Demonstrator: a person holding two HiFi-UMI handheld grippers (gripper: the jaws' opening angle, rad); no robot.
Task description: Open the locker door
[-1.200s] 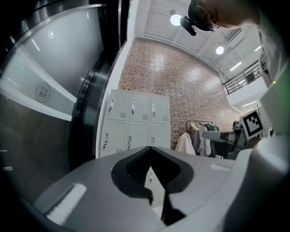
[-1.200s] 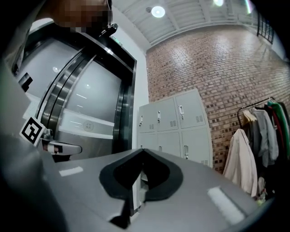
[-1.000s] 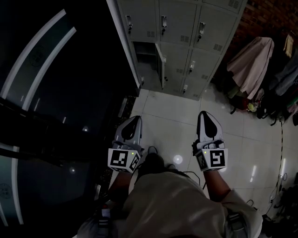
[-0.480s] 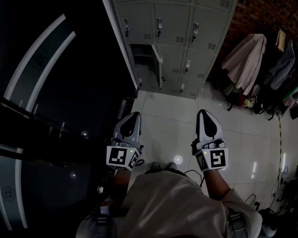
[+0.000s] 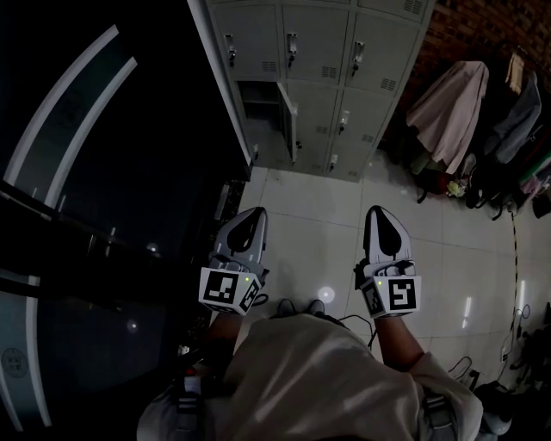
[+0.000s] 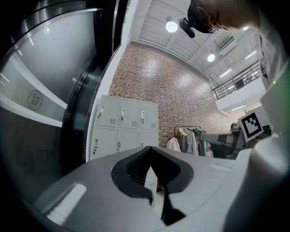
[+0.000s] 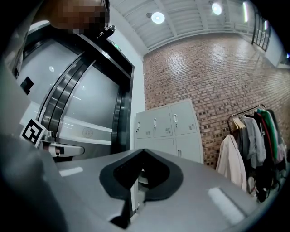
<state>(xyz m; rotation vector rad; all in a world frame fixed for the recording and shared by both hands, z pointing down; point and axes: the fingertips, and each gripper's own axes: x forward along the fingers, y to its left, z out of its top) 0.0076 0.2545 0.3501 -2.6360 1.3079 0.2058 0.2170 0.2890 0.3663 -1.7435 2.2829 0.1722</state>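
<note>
While the person's beige shirt (image 5: 301, 379) fills the bottom of the head view, 2 grippers are held out side by side over the pale tiled floor (image 5: 318, 207). The left gripper (image 5: 251, 217) has its jaws pressed together at the tips with nothing between them, as its own view shows. The right gripper (image 5: 380, 214) is the same, jaws closed and empty. The 2 are well apart from each other, and neither touches anything.

Left of the left gripper runs a dark curved glass wall (image 5: 86, 172) with pale bands across it.

Farther off, beyond a stretch of bare tiles, a grey bank of lockers (image 5: 370, 60) stands against a brick wall (image 5: 482, 26), 3 columns wide. In the left column 1 locker door (image 5: 292, 121) already hangs ajar, swung out toward the room, with its dark compartment (image 5: 260, 112) showing beside it. The other doors in sight are closed, each with a small handle. Both grippers are well short of the lockers.

To the right of the lockers, coats (image 5: 448, 103) hang on a rack along the brick wall.
</note>
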